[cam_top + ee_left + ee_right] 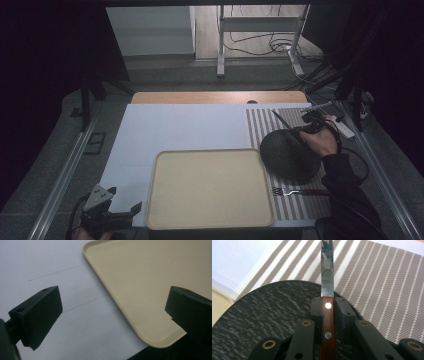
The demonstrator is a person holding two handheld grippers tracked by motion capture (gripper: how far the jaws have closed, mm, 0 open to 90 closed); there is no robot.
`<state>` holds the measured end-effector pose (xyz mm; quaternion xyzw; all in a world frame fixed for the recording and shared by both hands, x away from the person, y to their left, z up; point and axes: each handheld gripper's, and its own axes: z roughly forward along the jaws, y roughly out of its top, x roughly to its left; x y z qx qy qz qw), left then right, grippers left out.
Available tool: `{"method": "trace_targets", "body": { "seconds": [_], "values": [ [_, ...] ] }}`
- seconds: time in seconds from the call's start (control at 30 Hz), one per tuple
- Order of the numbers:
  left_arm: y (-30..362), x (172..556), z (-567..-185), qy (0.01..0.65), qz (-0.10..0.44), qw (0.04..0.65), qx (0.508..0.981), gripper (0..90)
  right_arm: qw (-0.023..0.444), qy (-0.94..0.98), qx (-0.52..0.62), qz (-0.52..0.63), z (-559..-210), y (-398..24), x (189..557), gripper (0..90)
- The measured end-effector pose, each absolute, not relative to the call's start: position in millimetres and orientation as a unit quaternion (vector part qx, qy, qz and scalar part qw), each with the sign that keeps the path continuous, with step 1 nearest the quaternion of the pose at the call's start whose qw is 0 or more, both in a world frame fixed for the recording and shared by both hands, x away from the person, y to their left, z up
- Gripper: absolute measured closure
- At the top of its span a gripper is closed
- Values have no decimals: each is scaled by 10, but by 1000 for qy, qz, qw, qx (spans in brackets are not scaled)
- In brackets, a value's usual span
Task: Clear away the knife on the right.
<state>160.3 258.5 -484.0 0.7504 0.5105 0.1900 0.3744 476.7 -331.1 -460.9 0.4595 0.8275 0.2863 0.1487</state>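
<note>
My right gripper is shut on the wooden handle of a table knife. The knife's blade points away over the striped placemat. The gripper hovers above the far edge of a black textured plate lying on that mat. A fork with a dark handle lies on the mat in front of the plate. My left gripper stands open at the near left corner, with nothing between its jaws, beside the near left corner of the beige tray.
A white sheet covers the table left of the mat, with a strip of wooden tabletop behind it. A white bar-shaped object lies at the table's right edge. A metal stand and cables are on the floor beyond.
</note>
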Motion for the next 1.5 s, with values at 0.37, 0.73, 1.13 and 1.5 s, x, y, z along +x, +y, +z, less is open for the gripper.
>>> {"method": "trace_targets", "body": {
  "seconds": [0.37,0.73,1.13,1.5],
  "values": [
    [2590,1598,-4839,509,189,377,750,9,139,840,436,291,-4645,-3045,4508,781],
    [2597,1599,-4839,511,189,379,748,11,129,851,412,299,-4620,-2802,4202,781],
    [2589,1597,-4837,511,191,377,748,11,104,863,380,317,-4604,-2476,3809,780],
    [2580,1599,-4836,509,193,375,750,12,94,870,364,320,-4640,-2277,3552,781]
  ]
}}
